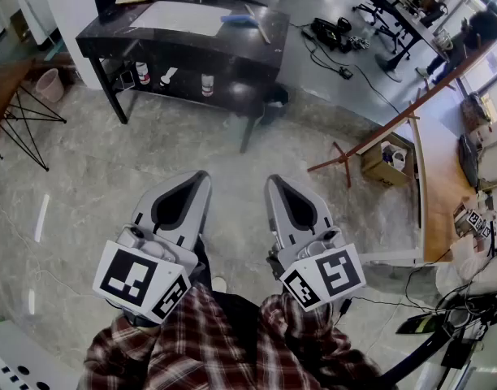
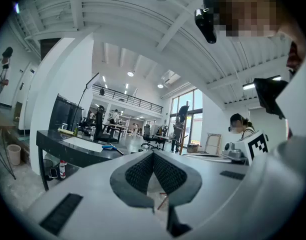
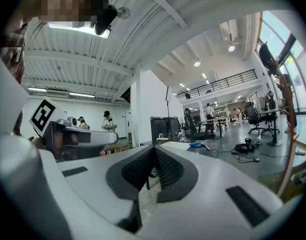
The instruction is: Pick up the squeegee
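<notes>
The squeegee (image 1: 242, 20), blue-headed with a pale handle, lies on the far right part of a black table (image 1: 118, 37), beside a white mat (image 1: 183, 15). It shows small and blue in the left gripper view (image 2: 109, 146) and in the right gripper view (image 3: 197, 144). My left gripper (image 1: 201, 175) and right gripper (image 1: 273, 179) are held level side by side over the floor, well short of the table. Both point toward the table. The left gripper (image 2: 153, 154) and the right gripper (image 3: 154, 149) each have their pads pressed together with nothing between them.
Bottles (image 1: 142, 73) stand on the table's lower shelf. A wastebasket (image 1: 49, 84) sits at the left beside a wire-legged stand (image 1: 21, 116). Cables and gear (image 1: 330, 35) lie on the floor right of the table. A wooden frame (image 1: 370, 136) and a cardboard box (image 1: 386, 157) stand at the right.
</notes>
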Demonstrator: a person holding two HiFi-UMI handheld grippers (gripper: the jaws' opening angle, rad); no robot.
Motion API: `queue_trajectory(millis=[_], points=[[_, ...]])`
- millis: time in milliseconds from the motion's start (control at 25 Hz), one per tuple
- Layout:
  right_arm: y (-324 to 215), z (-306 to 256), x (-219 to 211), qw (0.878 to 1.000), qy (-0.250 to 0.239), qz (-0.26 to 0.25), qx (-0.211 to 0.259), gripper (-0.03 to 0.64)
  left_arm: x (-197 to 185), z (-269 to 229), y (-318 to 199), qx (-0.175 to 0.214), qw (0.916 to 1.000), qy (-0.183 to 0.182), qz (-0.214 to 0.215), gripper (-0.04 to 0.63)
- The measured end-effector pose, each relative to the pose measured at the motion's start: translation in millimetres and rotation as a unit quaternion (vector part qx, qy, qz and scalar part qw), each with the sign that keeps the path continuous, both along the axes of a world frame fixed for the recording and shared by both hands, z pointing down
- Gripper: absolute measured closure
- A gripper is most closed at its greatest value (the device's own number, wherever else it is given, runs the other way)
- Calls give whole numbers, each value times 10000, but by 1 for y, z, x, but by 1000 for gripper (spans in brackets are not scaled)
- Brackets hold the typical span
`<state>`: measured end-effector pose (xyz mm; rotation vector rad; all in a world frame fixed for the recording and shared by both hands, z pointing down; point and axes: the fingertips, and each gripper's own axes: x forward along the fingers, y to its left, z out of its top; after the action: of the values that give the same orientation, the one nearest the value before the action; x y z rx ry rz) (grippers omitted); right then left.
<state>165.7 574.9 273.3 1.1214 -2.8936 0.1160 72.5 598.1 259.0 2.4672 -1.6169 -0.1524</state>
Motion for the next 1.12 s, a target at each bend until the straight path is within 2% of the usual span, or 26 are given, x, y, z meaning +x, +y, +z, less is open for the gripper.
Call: queue_trajectory(millis=[200,400,640,920,1120], points=[[-66,-4,-35,10000,30,41,37,605,-33,-6,-70,61,9999,7,79,586],[-142,-17,-78,9995,-96,211,207,605,-79,-16,-143,184,9995,-161,204,586],[-209,-5,-111,9982,-211,507,261,605,-122,-2,-208,217,9989,-266,313,586],[-276,6,-115,9966,-97,811,49,605,-131,8,-279,72,9982,-201,552,586],[-340,15,-113,9965,-139,825,46,604,-135,20,-340,34,9986,-233,479,586]])
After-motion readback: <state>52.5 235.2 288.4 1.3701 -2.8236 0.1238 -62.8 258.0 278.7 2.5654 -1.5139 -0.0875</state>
